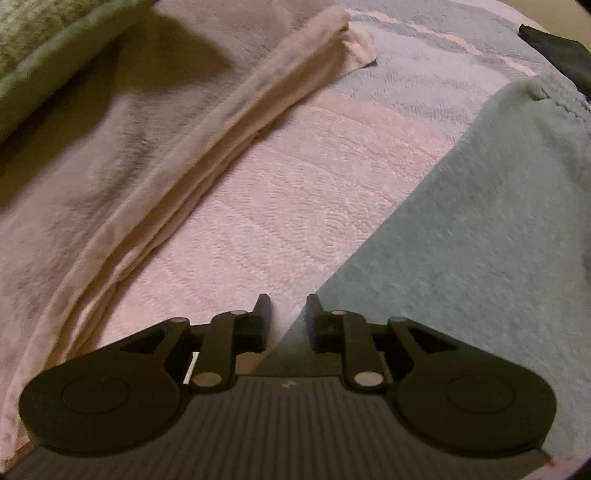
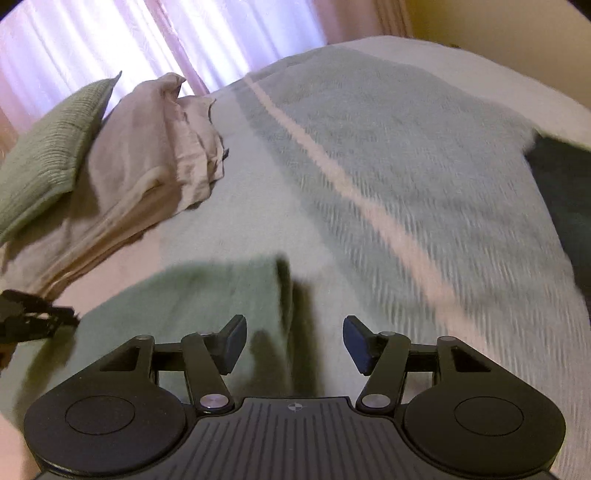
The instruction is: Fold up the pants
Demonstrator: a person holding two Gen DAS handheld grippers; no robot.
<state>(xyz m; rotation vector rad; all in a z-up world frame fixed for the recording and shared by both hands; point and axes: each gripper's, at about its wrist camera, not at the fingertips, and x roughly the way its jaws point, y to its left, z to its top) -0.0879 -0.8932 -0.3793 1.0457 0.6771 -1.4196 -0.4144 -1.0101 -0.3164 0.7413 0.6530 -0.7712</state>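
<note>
Pants: sage-green fleece pants (image 1: 480, 240) lying flat on the bed (image 1: 295, 192), under and ahead of both grippers
Left hand-held gripper (image 1: 288, 314): released, empty; over the pants' straight edge
Right hand-held gripper (image 2: 294, 341): released, empty; above the pants
Room: beige folded cloth (image 2: 155, 147) and green pillow (image 2: 48, 155) far left; blanket ahead

Left wrist view: low, close over bedspread (image 1: 295, 192). Right wrist view: higher, facing curtains (image 2: 110, 33). Shared: beige folded cloth (image 1: 110, 177), green pillow (image 2: 48, 155).
</note>
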